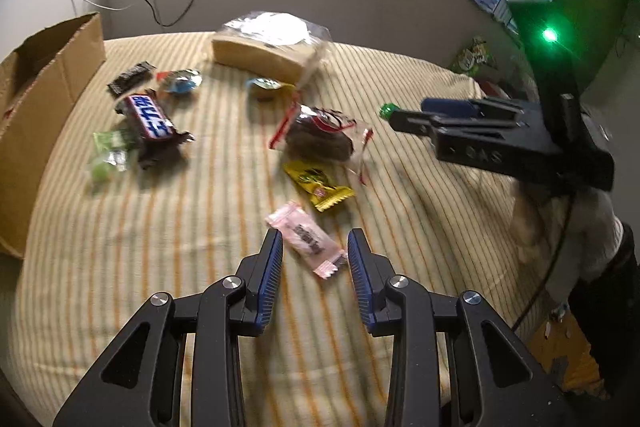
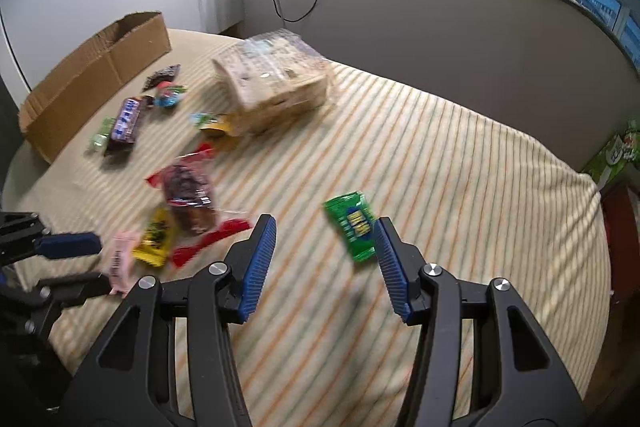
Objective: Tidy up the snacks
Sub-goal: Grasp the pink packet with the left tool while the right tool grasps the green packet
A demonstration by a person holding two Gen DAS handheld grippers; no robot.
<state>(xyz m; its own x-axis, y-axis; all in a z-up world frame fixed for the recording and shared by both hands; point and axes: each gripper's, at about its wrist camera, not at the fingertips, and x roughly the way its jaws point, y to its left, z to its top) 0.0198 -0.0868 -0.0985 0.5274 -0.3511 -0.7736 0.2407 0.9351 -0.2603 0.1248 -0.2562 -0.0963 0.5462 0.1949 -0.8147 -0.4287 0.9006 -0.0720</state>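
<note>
Hovering over a striped blanket (image 1: 160,251), the left gripper (image 1: 315,241) has its jaws narrowly parted with a pink candy wrapper (image 1: 306,239) lying between the blue pads; the pads do not appear to press on it yet, so nothing is held. The wrapper's long axis runs diagonally, from far-left to near-right, so it sits skewed across the gap and its near-right crimped end lies just beside the right pad. My judgement is that the coming pinch depends on this angle: a slight roll of the wrist would set the pads against the long flanks instead of the corners.

The right gripper (image 2: 325,231) is spread wider, and a green candy packet (image 2: 353,225) lies at its right finger, touching or partly hidden behind that pad, well off the centre of the gap. Its long axis runs far-left to near-right too. That hand would likely need to shift right before closing.

Each hand is nearest its own sweet. Farther left lie a yellow packet (image 1: 318,185), a clear bag of dark snacks (image 1: 322,139), a Snickers bar (image 1: 150,117) and a large bagged pack (image 1: 264,47). The cardboard box (image 1: 44,95), the likely destination, stands at the far left, nearer the left hand.
</note>
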